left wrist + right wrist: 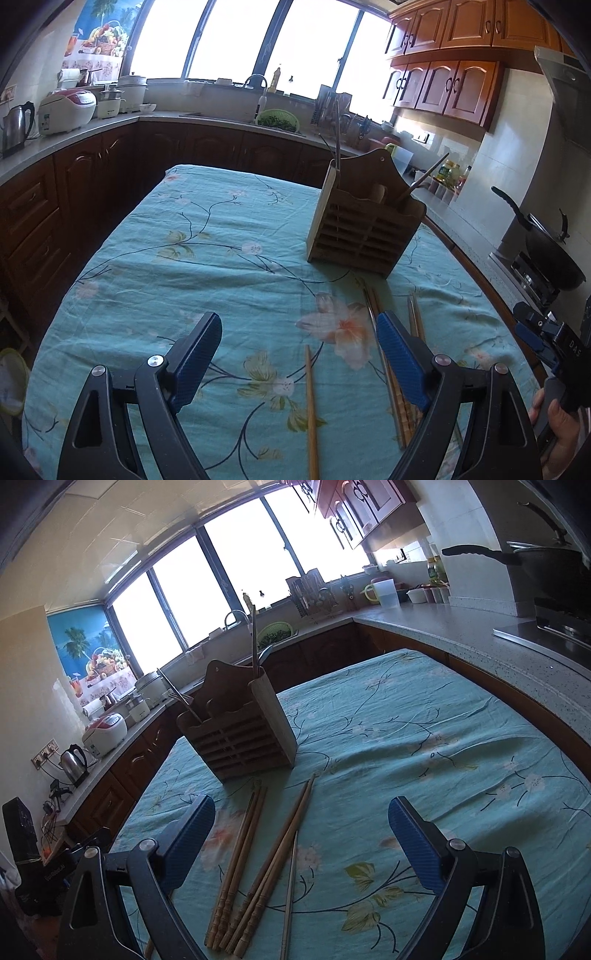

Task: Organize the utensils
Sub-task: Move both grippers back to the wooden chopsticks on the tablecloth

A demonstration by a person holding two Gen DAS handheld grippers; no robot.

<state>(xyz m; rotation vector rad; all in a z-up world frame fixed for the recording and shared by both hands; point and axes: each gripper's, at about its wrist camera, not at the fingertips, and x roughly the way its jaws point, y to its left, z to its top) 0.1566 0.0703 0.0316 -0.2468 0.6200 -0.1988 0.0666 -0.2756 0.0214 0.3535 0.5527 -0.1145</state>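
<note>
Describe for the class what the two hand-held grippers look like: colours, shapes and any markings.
Each hand-held gripper, left and right, has black angular arms with triangular cut-outs and silver pivot bolts. Its fingers carry blue ribbed pads. In the left view, the right unit's black body bears white letters, "DAS".

bright windows point(236, 37) (overexposed), wooden cabinets point(443, 85), grey countertop point(443, 627)

A floral teal cloth point(184, 258) is spread over the tabletop. Behind it, a kettle point(16, 127) and a white-and-red rice cooker point(66, 110) are seen on the counter. A green basket of greens point(277, 120) sits by the faucet point(256, 79). A black wok point(550, 251) rests on the stove. Wooden cabinets point(454, 62) are mounted above.
</note>
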